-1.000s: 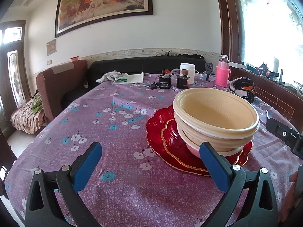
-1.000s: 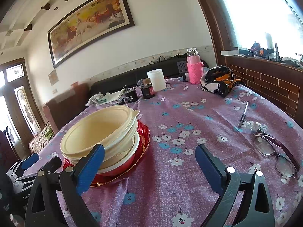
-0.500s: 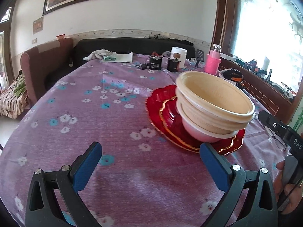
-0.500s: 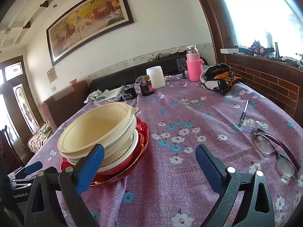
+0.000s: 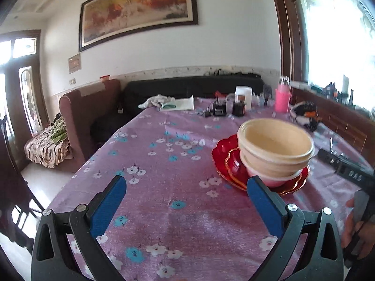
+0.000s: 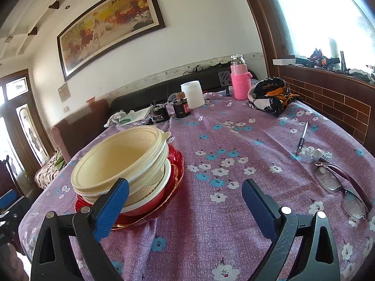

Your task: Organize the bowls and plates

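Observation:
A stack of cream bowls [image 5: 275, 149] [image 6: 121, 161] sits nested in a pink-white bowl [image 5: 269, 179] on red scalloped plates [image 5: 223, 154] [image 6: 174, 178] on the purple flowered tablecloth. My left gripper [image 5: 185, 201] is open and empty, above the cloth, to the left of and nearer than the stack. My right gripper [image 6: 185, 206] is open and empty, nearer than the stack and to its right. The right gripper's body shows at the right edge of the left wrist view [image 5: 346, 171].
At the back stand a white jar [image 6: 192, 93], two dark jars [image 6: 181, 109], a pink bottle [image 6: 239, 82], a cloth [image 6: 126, 117] and a black-orange bundle [image 6: 271, 98]. A pen [image 6: 301, 140] and glasses [image 6: 339, 185] lie at the right. Sofa [image 5: 89, 114] beyond the left edge.
My left gripper has pulled back and tilted up, so the stack looks smaller and farther. My right gripper has barely moved. Both stay open.

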